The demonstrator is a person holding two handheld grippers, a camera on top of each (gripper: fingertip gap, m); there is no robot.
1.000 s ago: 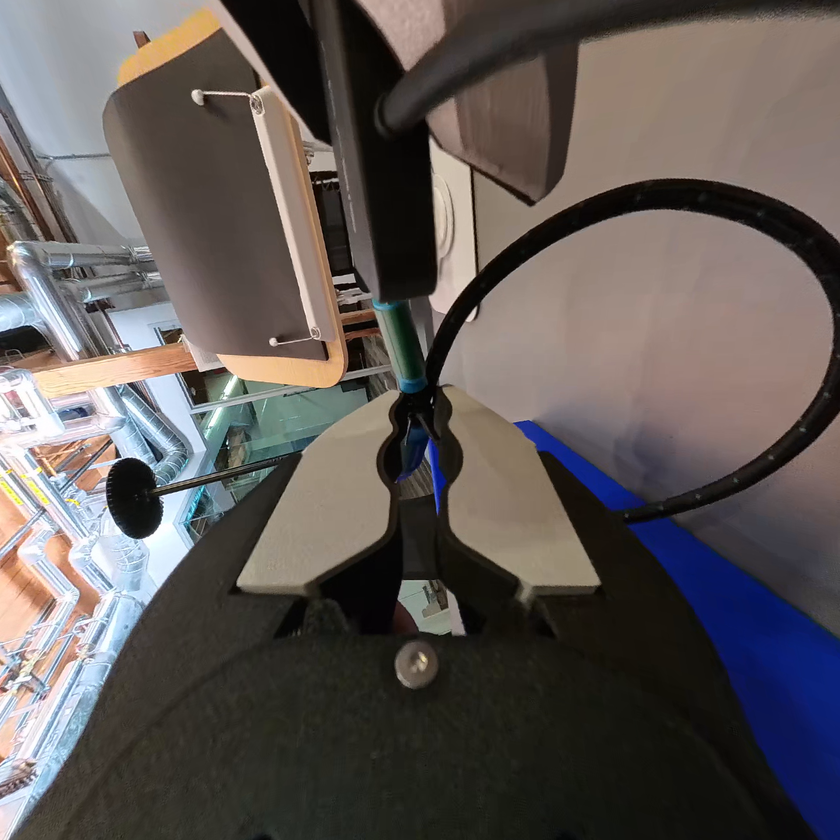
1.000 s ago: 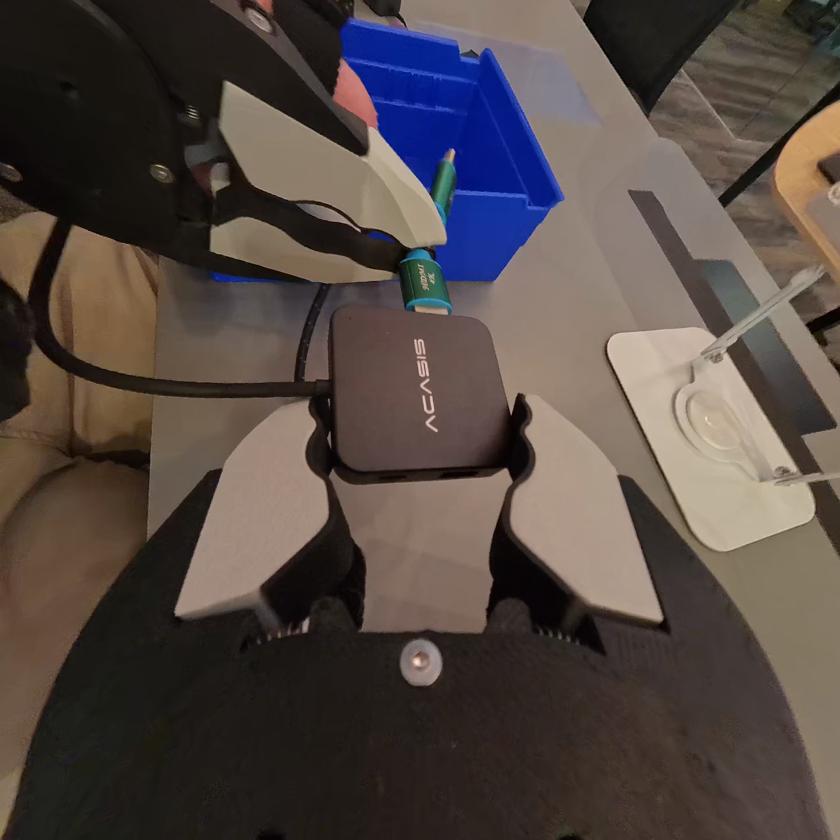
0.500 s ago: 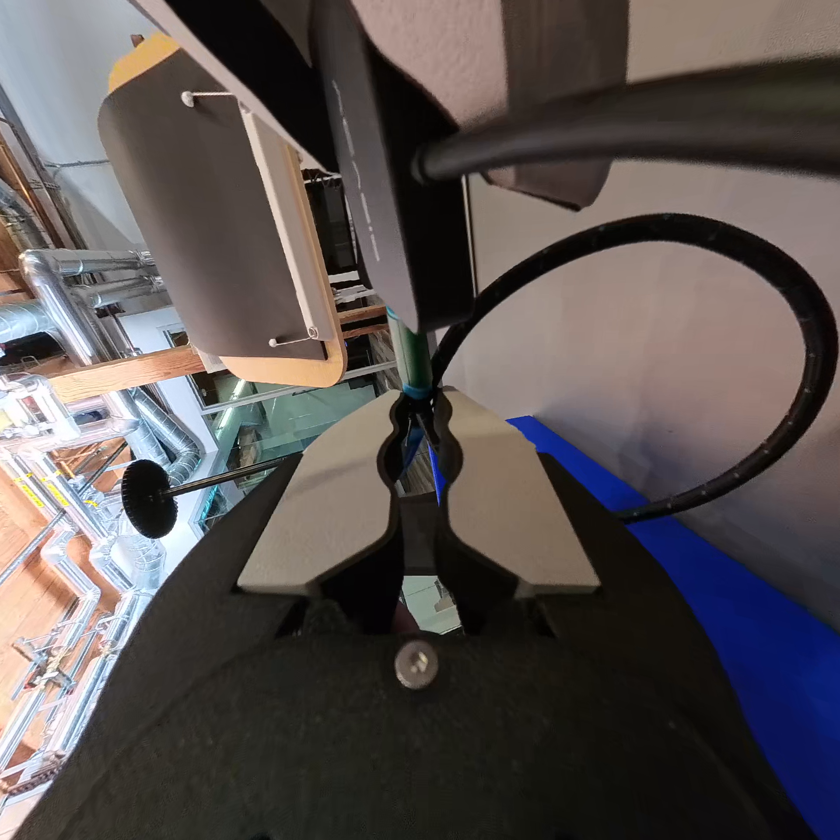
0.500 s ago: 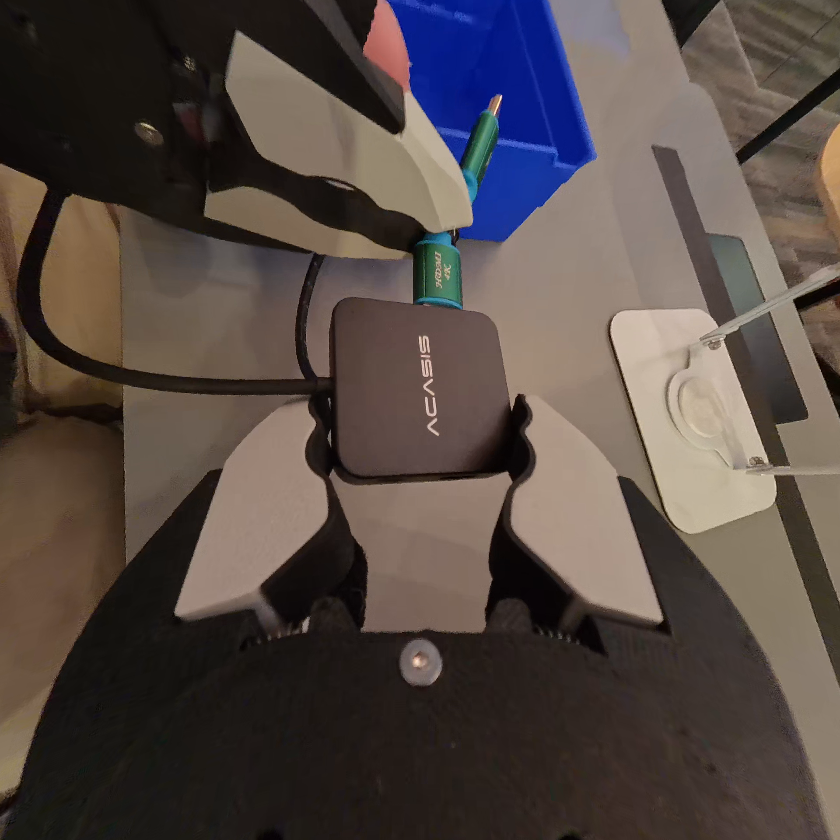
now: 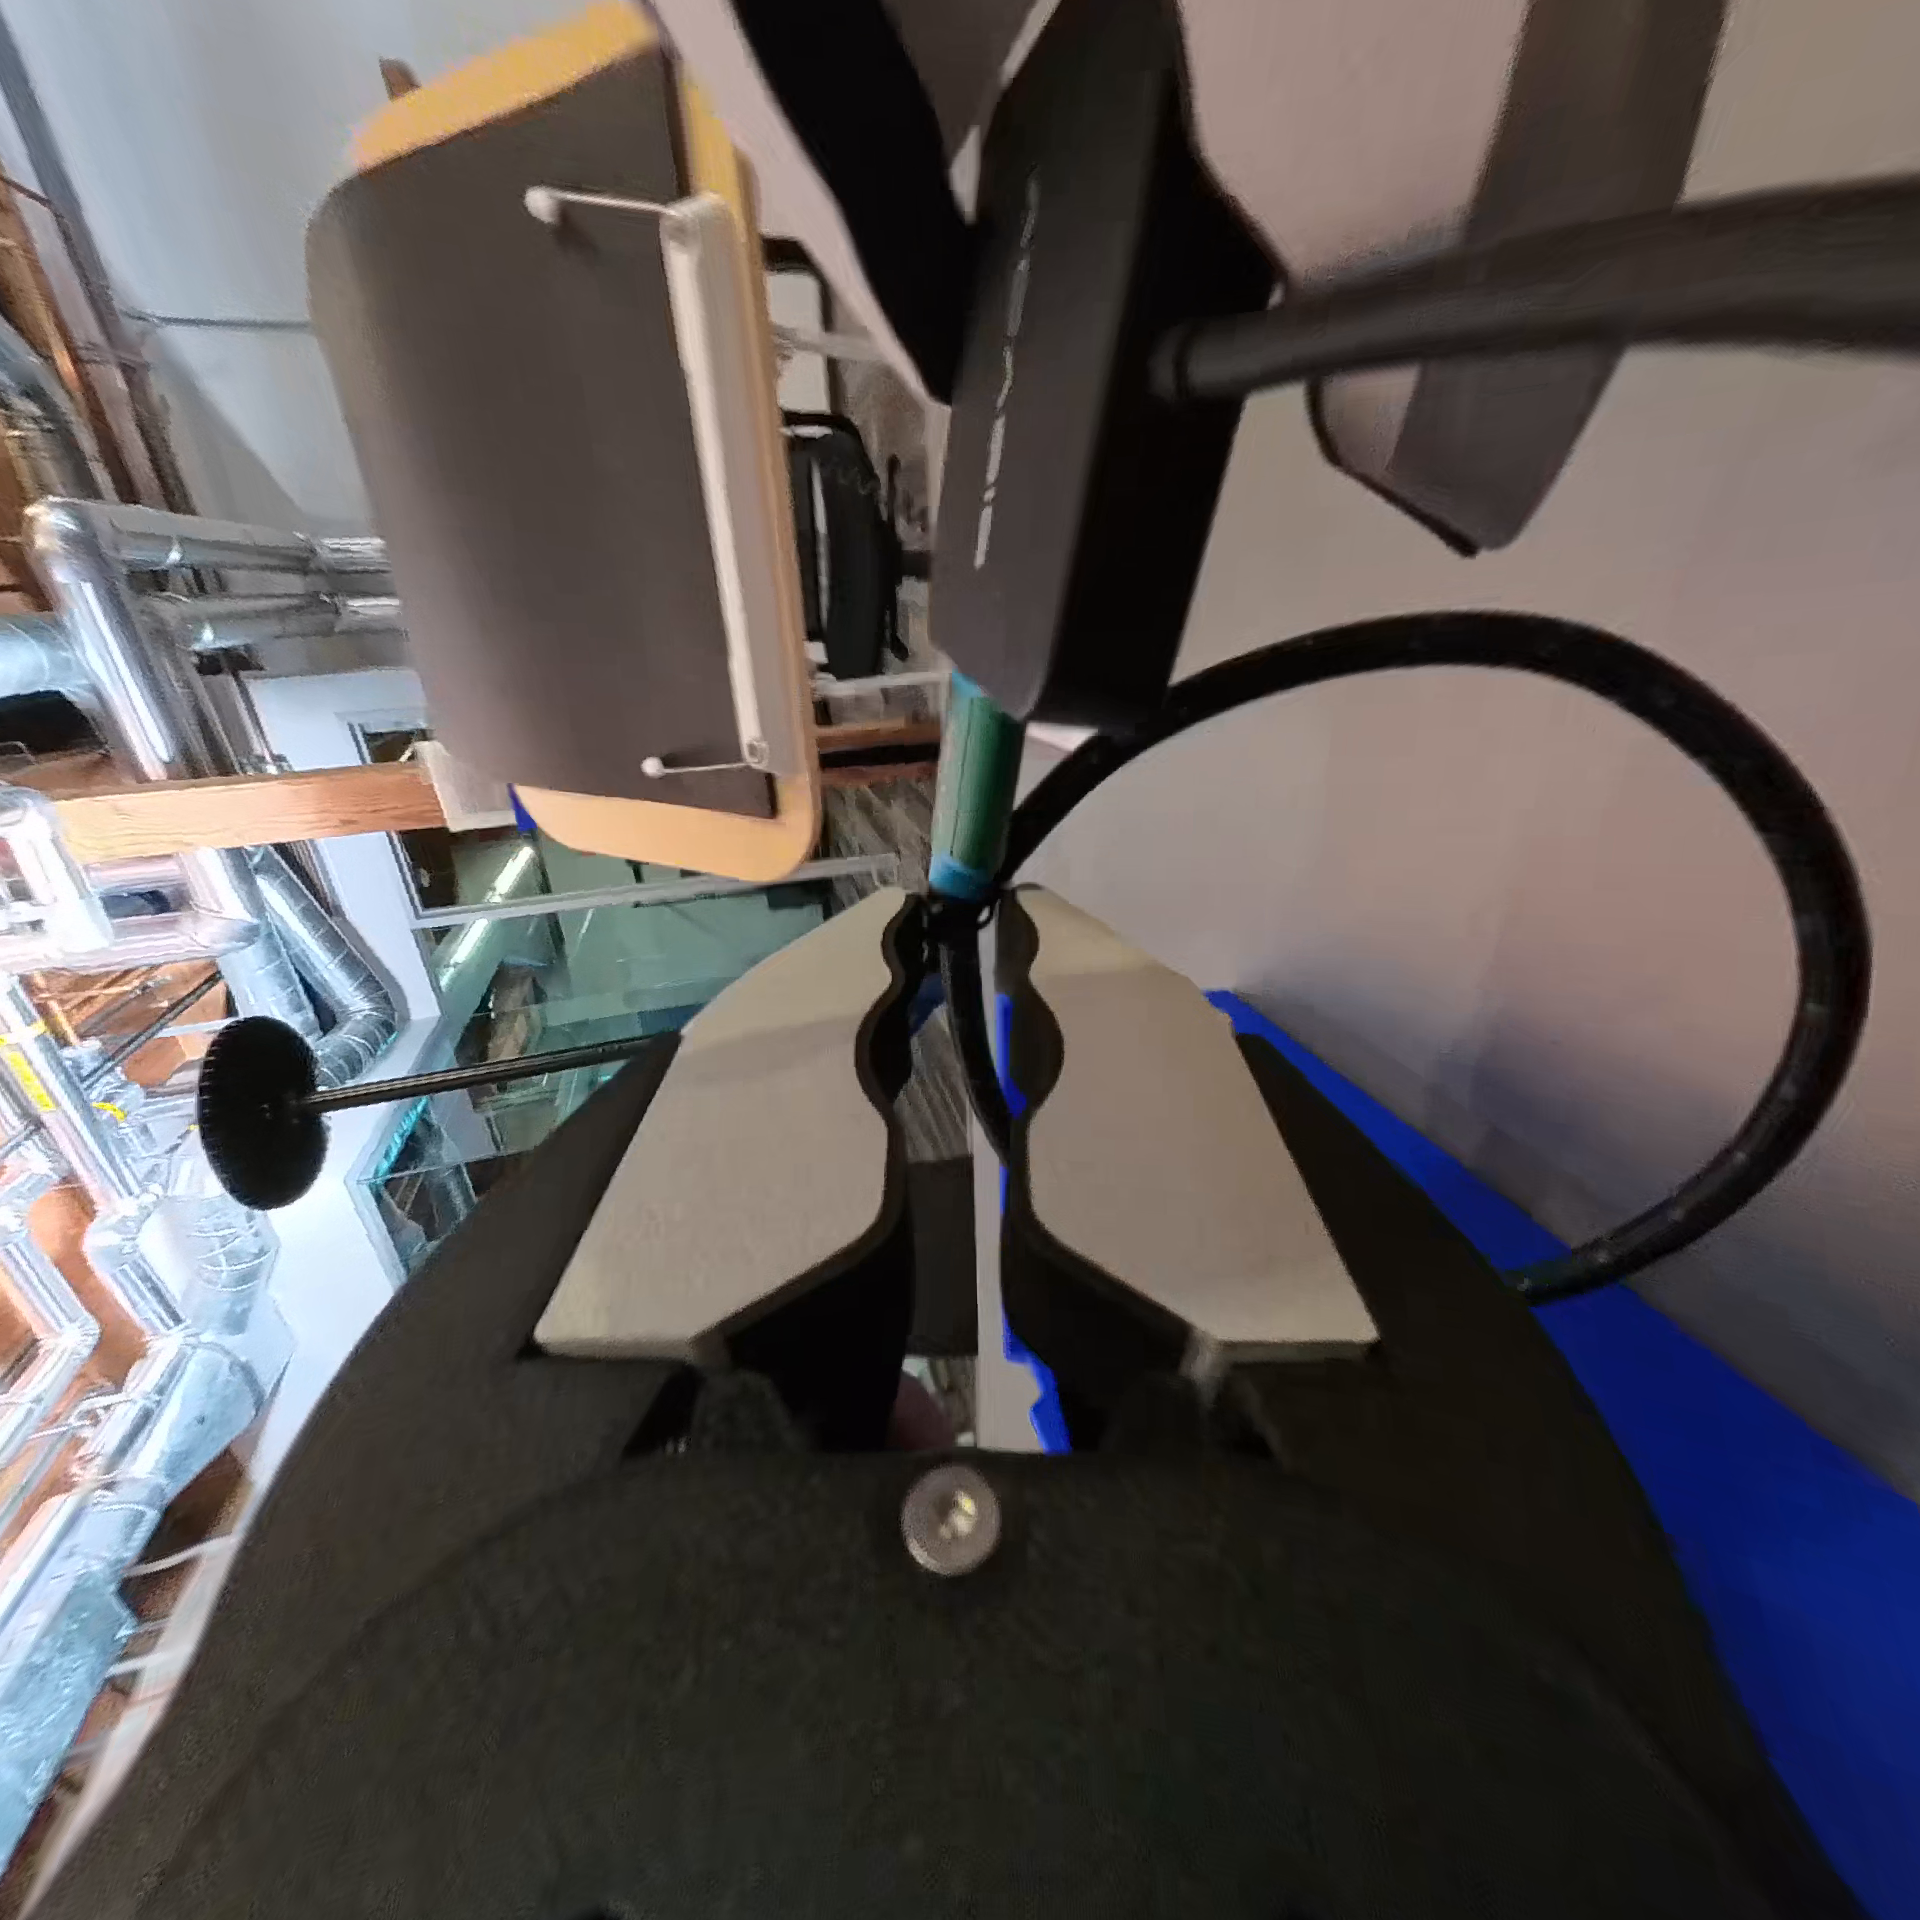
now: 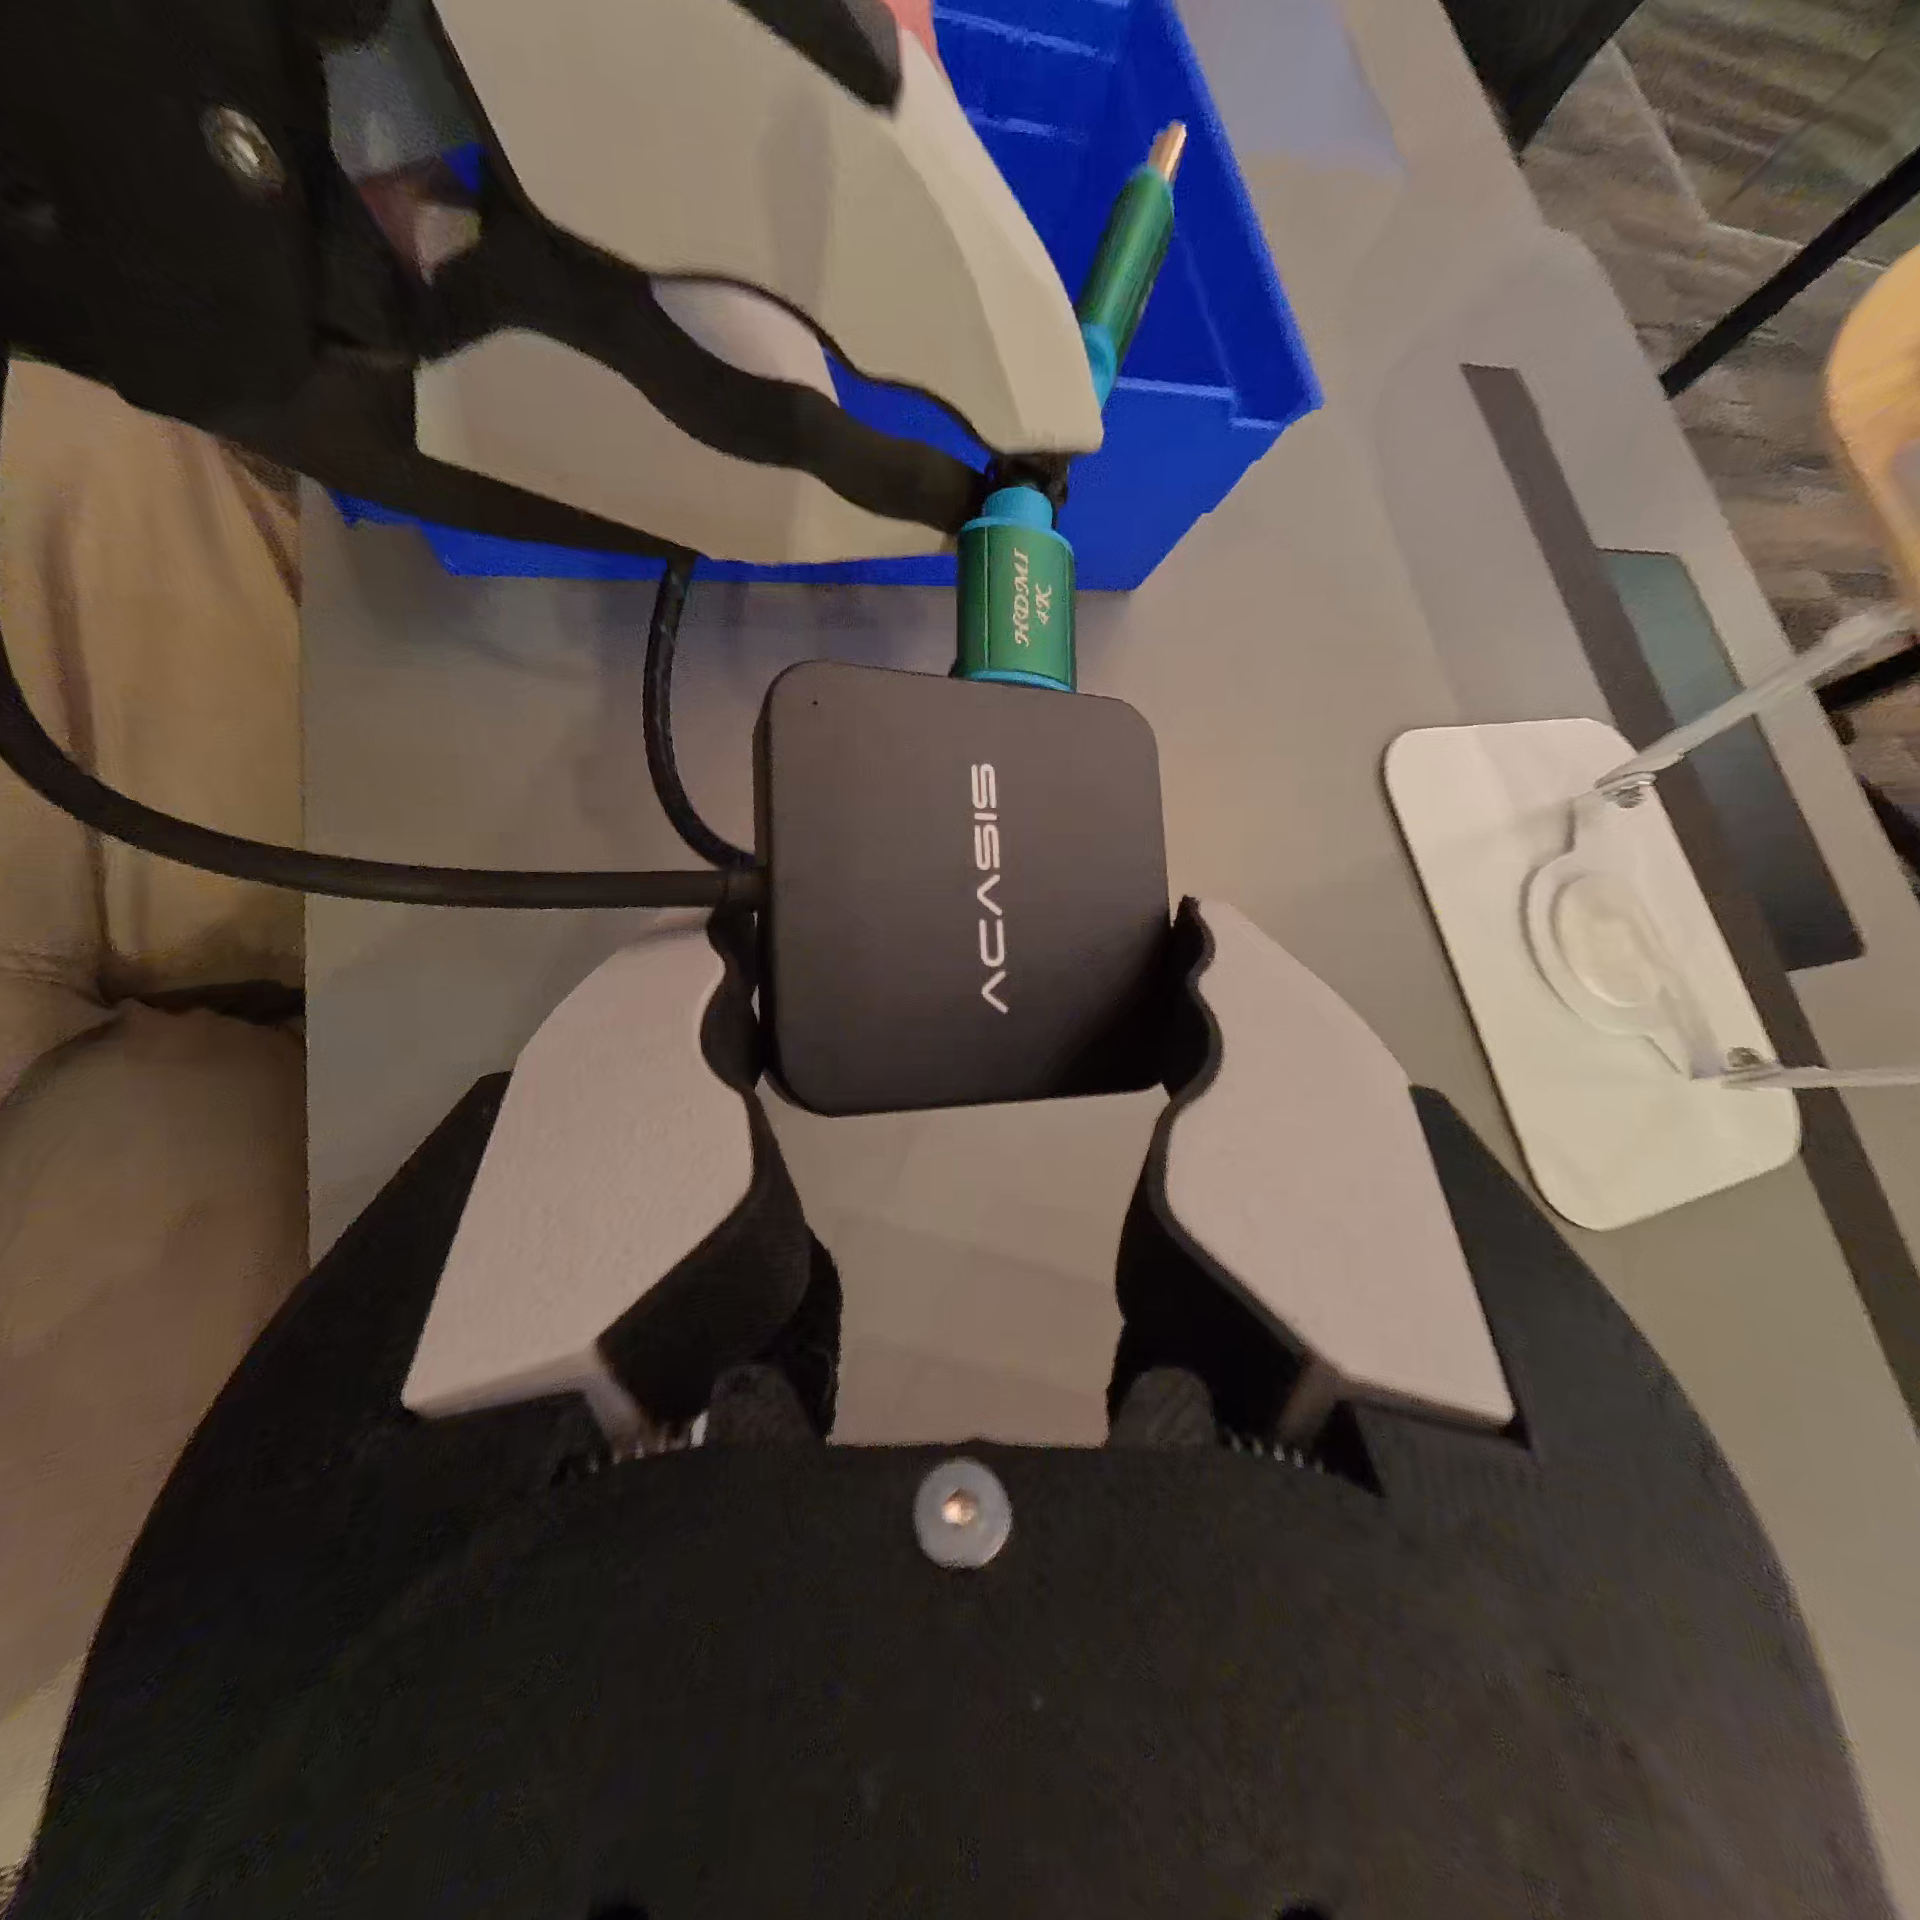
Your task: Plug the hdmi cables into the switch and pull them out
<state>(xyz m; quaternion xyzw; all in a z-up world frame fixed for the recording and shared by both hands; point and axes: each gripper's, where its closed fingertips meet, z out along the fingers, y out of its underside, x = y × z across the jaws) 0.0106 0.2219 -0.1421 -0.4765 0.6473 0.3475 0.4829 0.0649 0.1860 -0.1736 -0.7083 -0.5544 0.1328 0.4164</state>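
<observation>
You are working in what looks like an open-plan office or lab space with an industrial fit-out. Your grey table [image 6: 1299, 665] carries a blue parts bin [image 6: 1195, 312] and a white mount plate [image 6: 1475, 894], and a wood-edged round table [image 5: 644, 821] stands near. Beyond it you see glass partitions [image 5: 540, 997], timber beams [image 5: 239, 810] and exposed silver ducting [image 5: 135, 582].

Pale lettering printed on the black switch [image 6: 961, 894] top (near its right side), gold lettering on the green plug [image 6: 1016, 608], wording withheld
</observation>
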